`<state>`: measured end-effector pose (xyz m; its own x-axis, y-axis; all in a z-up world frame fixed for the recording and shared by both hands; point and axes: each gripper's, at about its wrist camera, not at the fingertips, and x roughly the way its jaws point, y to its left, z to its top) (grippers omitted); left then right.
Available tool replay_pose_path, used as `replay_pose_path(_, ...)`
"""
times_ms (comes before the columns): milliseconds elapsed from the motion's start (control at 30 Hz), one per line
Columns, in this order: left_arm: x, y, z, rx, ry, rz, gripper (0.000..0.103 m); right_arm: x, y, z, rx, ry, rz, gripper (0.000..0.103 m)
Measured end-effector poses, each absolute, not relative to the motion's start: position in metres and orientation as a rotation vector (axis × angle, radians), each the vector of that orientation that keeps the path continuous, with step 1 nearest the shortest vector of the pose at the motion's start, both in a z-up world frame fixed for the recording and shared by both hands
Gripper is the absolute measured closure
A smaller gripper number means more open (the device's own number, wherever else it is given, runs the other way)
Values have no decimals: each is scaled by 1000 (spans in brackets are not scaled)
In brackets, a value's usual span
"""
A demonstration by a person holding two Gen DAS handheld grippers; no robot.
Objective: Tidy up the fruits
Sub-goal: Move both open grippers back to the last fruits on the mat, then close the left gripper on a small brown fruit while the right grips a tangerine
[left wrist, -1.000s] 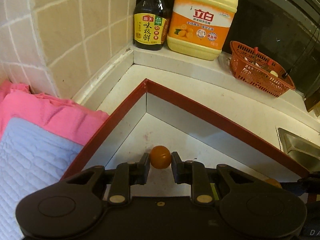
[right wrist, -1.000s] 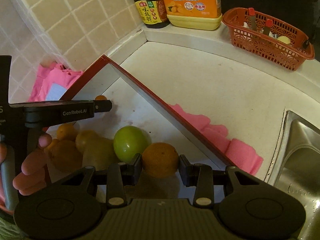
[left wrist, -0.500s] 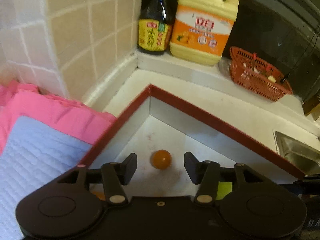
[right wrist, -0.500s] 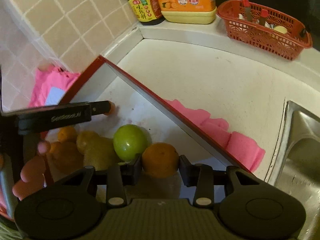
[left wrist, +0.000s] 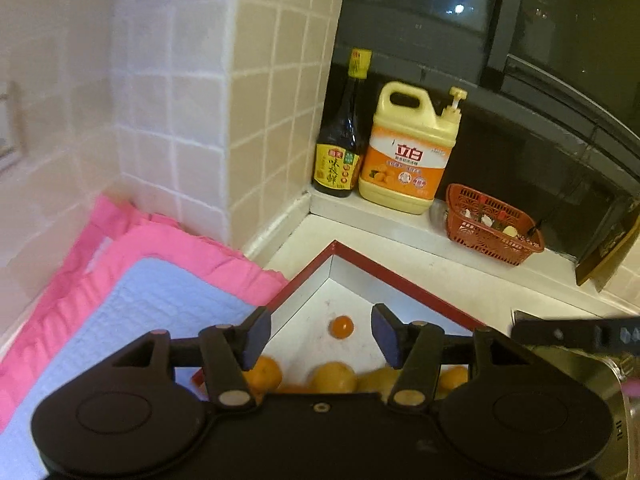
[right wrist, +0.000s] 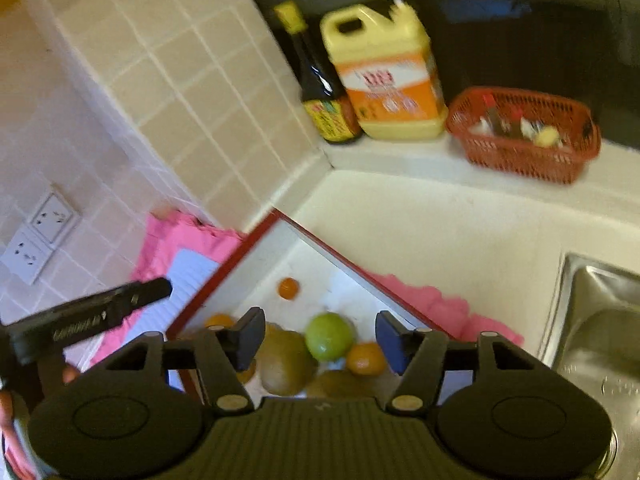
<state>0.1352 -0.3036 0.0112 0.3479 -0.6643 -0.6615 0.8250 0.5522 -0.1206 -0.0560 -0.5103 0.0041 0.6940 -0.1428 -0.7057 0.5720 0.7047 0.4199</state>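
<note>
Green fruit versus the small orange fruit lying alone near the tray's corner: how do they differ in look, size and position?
The green fruit is yellow-green, while the small orange fruit is deep orange. The green fruit looks clearly larger. The green fruit sits against the cluster of other fruits; the small orange fruit lies apart, nearer the corner. Both are round and rest inside the red-rimmed tray, and neither gripper holds either.

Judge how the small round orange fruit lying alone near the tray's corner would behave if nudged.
The small round orange fruit would probably roll: it looks near-spherical on the flat white floor of the red-rimmed tray. It likely stops at the walls. It seems light, being smaller than the green fruit.
</note>
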Motion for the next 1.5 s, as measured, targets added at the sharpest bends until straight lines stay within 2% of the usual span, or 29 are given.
replay_pose_path(233,122,-222,41,305,583,-762,35,-21,-466,21,624,694,-289,37)
replay_pose_path(367,134,-157,60,219,572,-621,35,7,-426,38,579,665,-193,26)
replay_pose_path(533,151,-69,78,102,556,-438,35,41,-373,53,516,656,-68,25)
replay_pose_path(733,169,30,80,-38,561,-241,35,81,-309,45,448,704,48,25)
replay_pose_path(1033,227,114,6,-264,732,-113,33,138,-227,-3,294,838,205,27)
replay_pose_path(1300,274,116,-79,-243,836,-19,32,173,-194,-62,200,926,256,30)
replay_pose_path(1500,305,120,-118,-250,882,-14,32,189,-183,-92,179,968,283,30)
